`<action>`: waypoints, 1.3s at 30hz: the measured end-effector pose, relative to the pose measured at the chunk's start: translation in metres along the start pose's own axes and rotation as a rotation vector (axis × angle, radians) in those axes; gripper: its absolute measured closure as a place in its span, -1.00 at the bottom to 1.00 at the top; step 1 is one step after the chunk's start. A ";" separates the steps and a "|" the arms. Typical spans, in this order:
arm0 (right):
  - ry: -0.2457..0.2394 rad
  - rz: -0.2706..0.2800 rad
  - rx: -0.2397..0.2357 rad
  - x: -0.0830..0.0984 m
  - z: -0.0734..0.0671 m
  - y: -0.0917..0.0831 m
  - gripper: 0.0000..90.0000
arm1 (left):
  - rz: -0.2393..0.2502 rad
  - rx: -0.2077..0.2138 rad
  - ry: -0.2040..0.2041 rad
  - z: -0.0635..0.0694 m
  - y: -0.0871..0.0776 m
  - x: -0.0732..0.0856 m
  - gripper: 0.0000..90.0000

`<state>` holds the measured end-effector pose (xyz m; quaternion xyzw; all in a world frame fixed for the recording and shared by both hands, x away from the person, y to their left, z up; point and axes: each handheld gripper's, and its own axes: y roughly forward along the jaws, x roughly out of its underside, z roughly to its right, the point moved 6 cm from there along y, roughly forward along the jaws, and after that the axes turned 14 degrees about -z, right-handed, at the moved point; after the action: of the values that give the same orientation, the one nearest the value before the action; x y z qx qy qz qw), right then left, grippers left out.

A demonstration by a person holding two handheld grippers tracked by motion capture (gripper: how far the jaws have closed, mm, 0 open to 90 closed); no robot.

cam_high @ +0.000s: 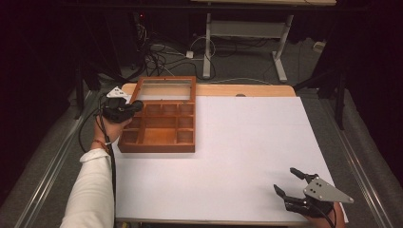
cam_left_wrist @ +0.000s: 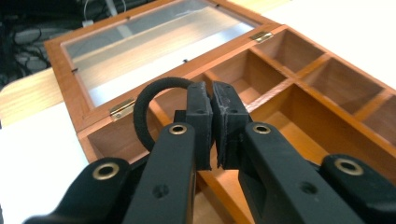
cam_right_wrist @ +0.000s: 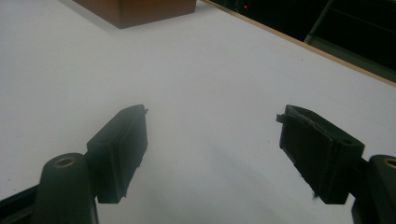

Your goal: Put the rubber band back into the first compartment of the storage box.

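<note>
Looking along your left gripper (cam_left_wrist: 213,123), you see its jaws pressed nearly together on a black elastic loop (cam_left_wrist: 142,112), most of which curls out to one side while the pinched part is hidden between the pads. In the high view that loop is too small and dark to make out; there your left gripper (cam_high: 124,109) sits at the left wall of the wooden box (cam_high: 159,142), and your left hand (cam_high: 110,126) is partly covered by it. Your right hand is cut off by the bottom edge of the high view.

The box stands at the far left of the white table top (cam_high: 247,152), its left wall close to the table's left edge. From the box's right wall across to the right edge, the white surface lies bare. Your right gripper (cam_high: 291,183) rests low over the near right corner, jaws spread wide with nothing between them; in the right gripper view only white table shows in the gap, with a corner of the box (cam_right_wrist: 140,9) far ahead.

The box's glass-paned lid (cam_left_wrist: 154,46) is swung open and lies back past the hinges (cam_left_wrist: 122,108). Inside, wooden dividers mark off several compartments (cam_left_wrist: 299,112); the ones you can see into show only bare wood. The loop hangs above the row of compartments nearest the hinges.
</note>
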<state>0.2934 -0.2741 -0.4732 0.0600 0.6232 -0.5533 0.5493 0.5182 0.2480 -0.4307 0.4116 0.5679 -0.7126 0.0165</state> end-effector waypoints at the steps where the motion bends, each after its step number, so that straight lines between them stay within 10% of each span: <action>1: 0.000 -0.001 0.000 0.000 0.000 0.000 -0.47 | -0.009 -0.002 -0.002 -0.002 0.003 -0.001 0.86; 39: -0.011 -0.001 -0.033 0.000 -0.006 0.002 -0.48 | -0.136 -0.075 -0.100 -0.025 0.043 -0.004 0.64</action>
<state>0.2910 -0.2689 -0.4760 0.0477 0.6294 -0.5433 0.5535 0.5564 0.2508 -0.4629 0.3352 0.6192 -0.7100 0.0116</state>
